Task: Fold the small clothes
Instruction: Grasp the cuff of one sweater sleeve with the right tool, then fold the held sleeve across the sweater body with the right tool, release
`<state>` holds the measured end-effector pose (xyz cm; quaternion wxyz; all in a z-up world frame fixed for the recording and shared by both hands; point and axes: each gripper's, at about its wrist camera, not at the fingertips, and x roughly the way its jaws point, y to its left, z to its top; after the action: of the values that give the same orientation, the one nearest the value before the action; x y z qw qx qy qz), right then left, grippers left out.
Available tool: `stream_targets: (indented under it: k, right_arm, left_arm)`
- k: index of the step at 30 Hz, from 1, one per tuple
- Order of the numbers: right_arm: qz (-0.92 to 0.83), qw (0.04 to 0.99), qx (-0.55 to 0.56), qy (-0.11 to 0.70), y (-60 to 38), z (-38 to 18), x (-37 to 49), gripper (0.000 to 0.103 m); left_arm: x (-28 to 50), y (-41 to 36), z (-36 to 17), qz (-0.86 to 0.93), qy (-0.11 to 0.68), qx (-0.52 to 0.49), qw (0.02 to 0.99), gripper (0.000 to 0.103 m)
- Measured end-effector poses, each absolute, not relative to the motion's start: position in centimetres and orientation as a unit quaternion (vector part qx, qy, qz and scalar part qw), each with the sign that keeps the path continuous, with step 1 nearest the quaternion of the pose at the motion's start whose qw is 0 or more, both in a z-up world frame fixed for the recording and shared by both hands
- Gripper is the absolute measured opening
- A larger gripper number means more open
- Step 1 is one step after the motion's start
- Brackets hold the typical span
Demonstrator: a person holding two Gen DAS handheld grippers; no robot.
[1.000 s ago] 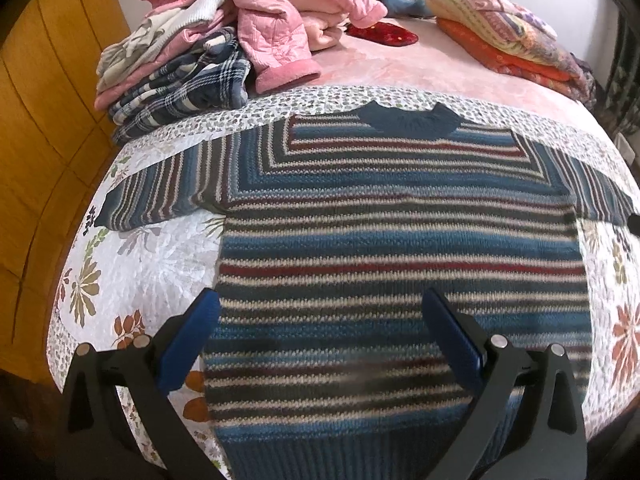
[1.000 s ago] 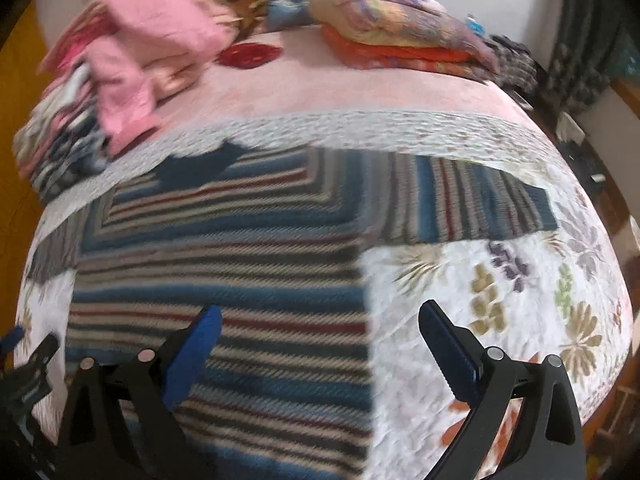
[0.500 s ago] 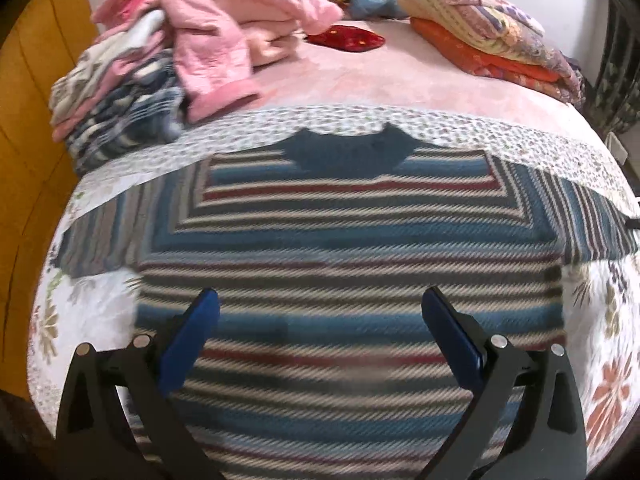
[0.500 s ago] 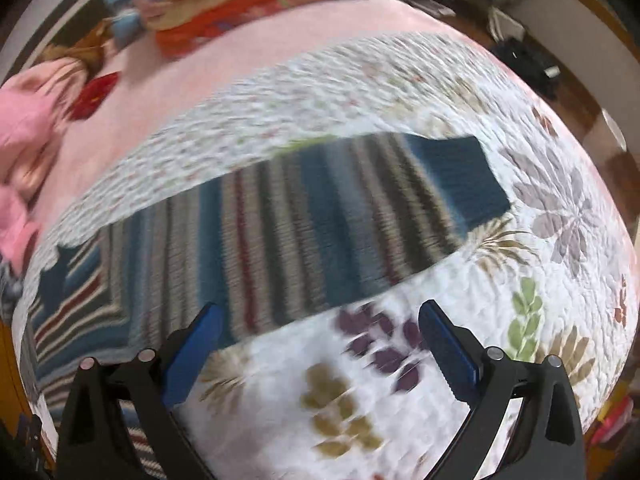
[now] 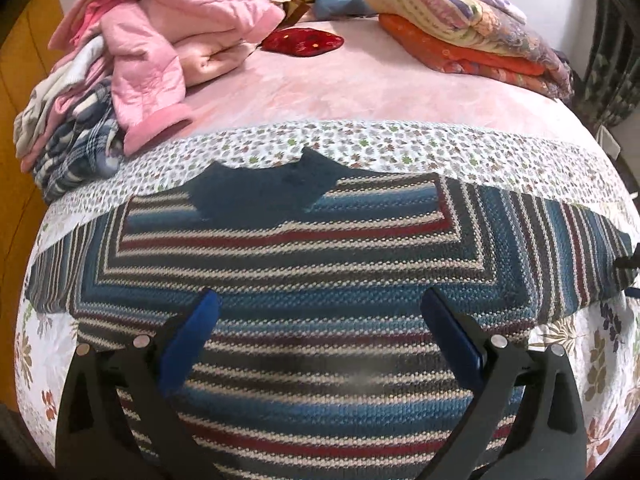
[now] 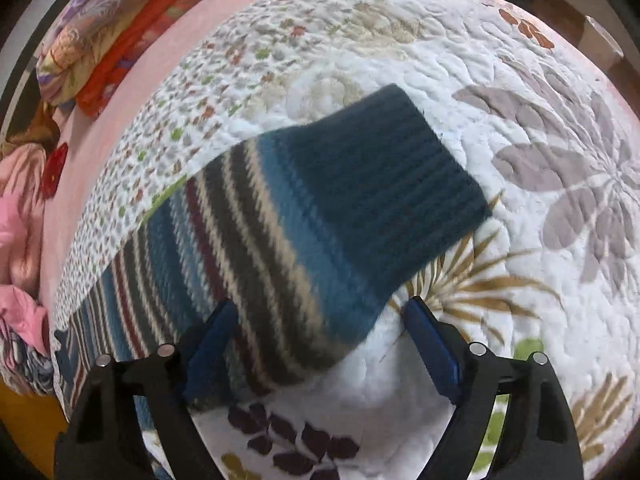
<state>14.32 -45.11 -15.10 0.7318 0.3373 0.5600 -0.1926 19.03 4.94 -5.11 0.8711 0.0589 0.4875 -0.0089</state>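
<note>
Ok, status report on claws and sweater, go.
Both claws open, left claw over sweater body, right claw at the sleeve cuff. Sweater flat on quilt, unfolded. Nothing in the way.

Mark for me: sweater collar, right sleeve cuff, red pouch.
sweater collar (image 5: 256, 196), left wrist view, middle of the dark blue neckline.
right sleeve cuff (image 6: 392, 168), right wrist view, centre of the ribbed navy band.
red pouch (image 5: 303, 41), left wrist view, its centre.

Bare floral quilt (image 6: 520, 240) lies open around the sweater sleeve (image 6: 340, 208). A pink clothes pile (image 5: 140, 60) and folded blankets (image 5: 460, 32) block the far side.
</note>
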Motion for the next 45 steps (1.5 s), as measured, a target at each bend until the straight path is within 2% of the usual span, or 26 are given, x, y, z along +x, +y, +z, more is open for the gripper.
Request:
stream_targets:
  k: [2,4,5,7,8,9,10,19,29,45]
  right_arm:
    - [-0.200,0.737,0.333,0.553,-45.5,-14.9,14.6,0.081]
    - [-0.206,0.743,0.332,0.543,-45.8,-14.8,14.7,0.067]
    - [-0.209,0.747,0.329,0.539,-45.8,-14.7,14.6,0.064]
    - [-0.203,0.753,0.328,0.533,-45.9,-14.6,14.6,0.045]
    - [-0.196,0.756,0.333,0.528,-45.9,-14.5,14.4,0.039]
    - [-0.185,0.757,0.345,0.523,-46.1,-14.5,14.3,0.024]
    - [-0.169,0.758,0.367,0.512,-46.2,-14.3,14.2,0.016]
    - [-0.137,0.786,0.349,0.491,-43.2,-10.4,15.5,0.014]
    - [-0.045,0.805,0.319,0.499,-32.3,-5.6,18.4,0.014]
    - [0.062,0.810,0.206,0.546,-11.9,-6.8,20.8,0.014]
  left_arm:
    - [19.2,4.8,-5.3,-0.007,0.488,0.062,0.871,0.100]
    - [19.3,5.0,-5.6,-0.005,0.493,0.059,0.868,0.100]
    - [19.3,5.0,-5.7,-0.004,0.495,0.058,0.867,0.100]
    - [19.3,5.2,-5.8,-0.002,0.498,0.056,0.865,0.100]
    - [19.3,5.3,-5.8,-0.001,0.498,0.055,0.865,0.100]
    - [19.2,5.5,-5.8,0.000,0.498,0.056,0.865,0.100]
    - [19.2,5.6,-5.8,0.001,0.498,0.056,0.866,0.100]
    - [18.7,9.6,-5.7,0.019,0.501,0.043,0.864,0.100]
    - [17.7,14.1,-5.4,0.029,0.505,0.022,0.863,0.100]
    - [16.6,20.1,-4.8,0.039,0.503,-0.014,0.863,0.100]
